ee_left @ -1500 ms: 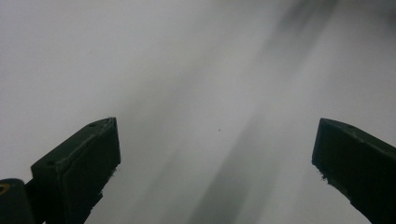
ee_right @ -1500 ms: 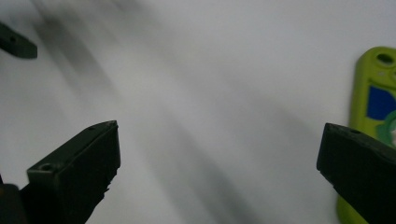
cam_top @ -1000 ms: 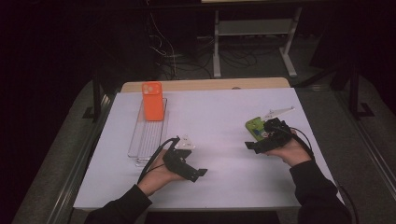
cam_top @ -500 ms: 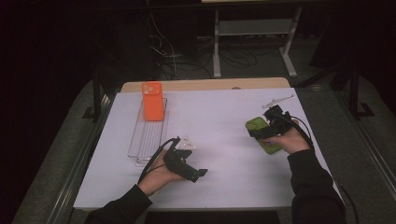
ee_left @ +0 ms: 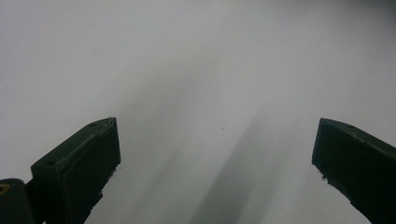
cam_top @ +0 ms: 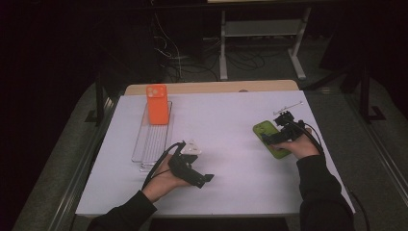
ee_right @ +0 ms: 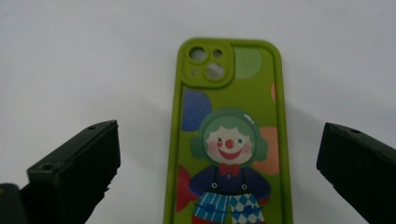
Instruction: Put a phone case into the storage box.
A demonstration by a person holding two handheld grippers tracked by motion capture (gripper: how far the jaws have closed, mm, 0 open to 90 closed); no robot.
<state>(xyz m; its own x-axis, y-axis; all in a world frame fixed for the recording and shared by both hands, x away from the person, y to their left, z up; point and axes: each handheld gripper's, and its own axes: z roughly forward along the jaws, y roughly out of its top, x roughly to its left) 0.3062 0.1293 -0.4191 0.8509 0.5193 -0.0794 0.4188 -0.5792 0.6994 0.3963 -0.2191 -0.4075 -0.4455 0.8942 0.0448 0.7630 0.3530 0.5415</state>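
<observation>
The phone case (ee_right: 229,135) under the right claw (ee_right: 219,163) is lime green, printed with a clown: green hair, white face, red nose and bow, dark blue top, blue-and-white checked trousers. Round spots of blue, pale green, orange and red sit behind the figure. A second phone case (cam_top: 157,104) is plain orange and stands in a clear rack (cam_top: 153,142). The table (cam_top: 226,120) is white. Both claws, left (ee_left: 215,163) too, are black.
</observation>
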